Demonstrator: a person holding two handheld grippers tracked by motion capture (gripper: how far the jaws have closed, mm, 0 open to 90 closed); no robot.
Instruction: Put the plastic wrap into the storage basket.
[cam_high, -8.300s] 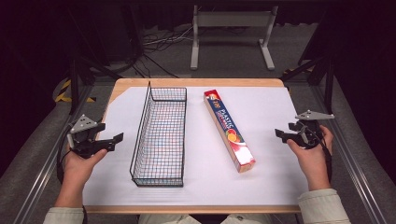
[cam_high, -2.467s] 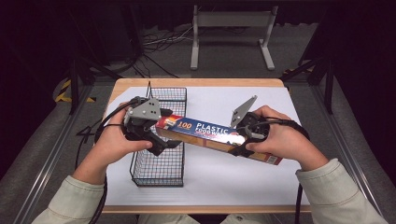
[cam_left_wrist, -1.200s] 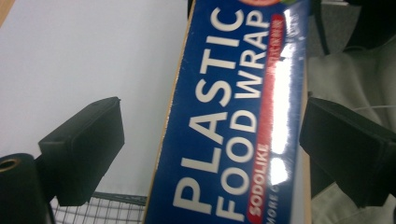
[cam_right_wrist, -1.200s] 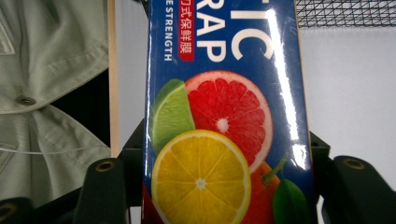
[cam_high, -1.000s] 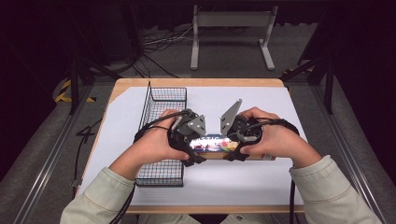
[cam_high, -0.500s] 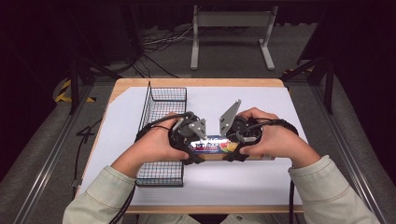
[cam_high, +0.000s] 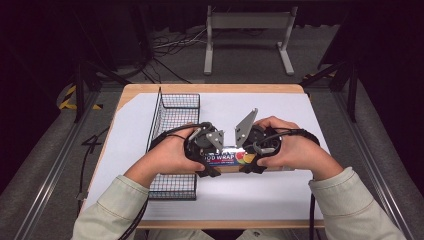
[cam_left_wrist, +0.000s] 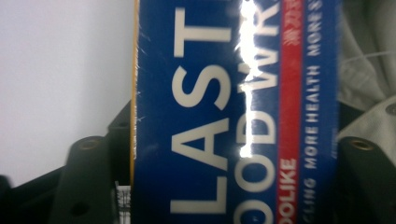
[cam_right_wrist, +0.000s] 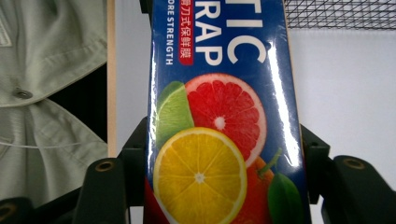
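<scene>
A long blue plastic wrap box (cam_high: 227, 157) printed with citrus fruit is held level, crosswise, over the white table sheet, just right of the wire basket (cam_high: 172, 107). My left gripper (cam_high: 206, 159) grips its lettered part (cam_left_wrist: 224, 116). Its jaws have just been closing and now press both long edges of the box. My right gripper (cam_high: 254, 159) is shut on the fruit-printed part (cam_right_wrist: 219, 93), one jaw on each side. The two grippers sit close together near the box's middle.
The black wire basket stands lengthwise on the left half of the table, and its near end is by my left wrist. The white sheet (cam_high: 280, 195) lies bare to the right and in front. Cables trail from both grippers. A metal stand (cam_high: 247, 30) stands on the floor beyond the table.
The box has gone from lying on the table to being held by both grippers. In the last second the left gripper's jaws closed onto it. The hands barely moved.
</scene>
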